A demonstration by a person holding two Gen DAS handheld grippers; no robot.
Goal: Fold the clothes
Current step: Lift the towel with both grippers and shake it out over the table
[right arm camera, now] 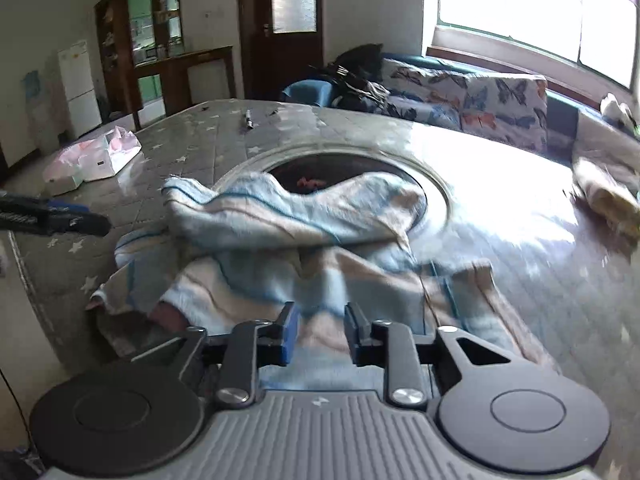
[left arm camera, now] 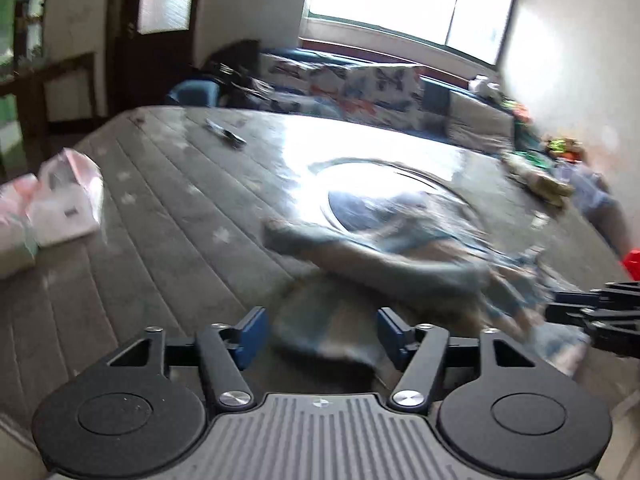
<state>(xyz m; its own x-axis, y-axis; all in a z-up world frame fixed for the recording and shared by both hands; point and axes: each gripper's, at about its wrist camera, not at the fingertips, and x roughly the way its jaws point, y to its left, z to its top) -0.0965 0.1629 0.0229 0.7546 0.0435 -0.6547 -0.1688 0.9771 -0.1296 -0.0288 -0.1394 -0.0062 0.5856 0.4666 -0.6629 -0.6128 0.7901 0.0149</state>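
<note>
From the left wrist we see our left gripper [left arm camera: 322,336] spread wide over the crumpled striped garment [left arm camera: 384,248] at twelve o'clock, and from the right wrist our right gripper [right arm camera: 320,332] stands part-open, pinching nothing, so folding remains.

Both wrist views close, angled down over table [left arm camera: 168,200]; share striped cloth [right arm camera: 280,216].

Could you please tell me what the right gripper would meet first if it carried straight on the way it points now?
Most likely the striped blue and beige garment, which lies crumpled directly ahead of the right gripper; exact depth is unclear.
</note>
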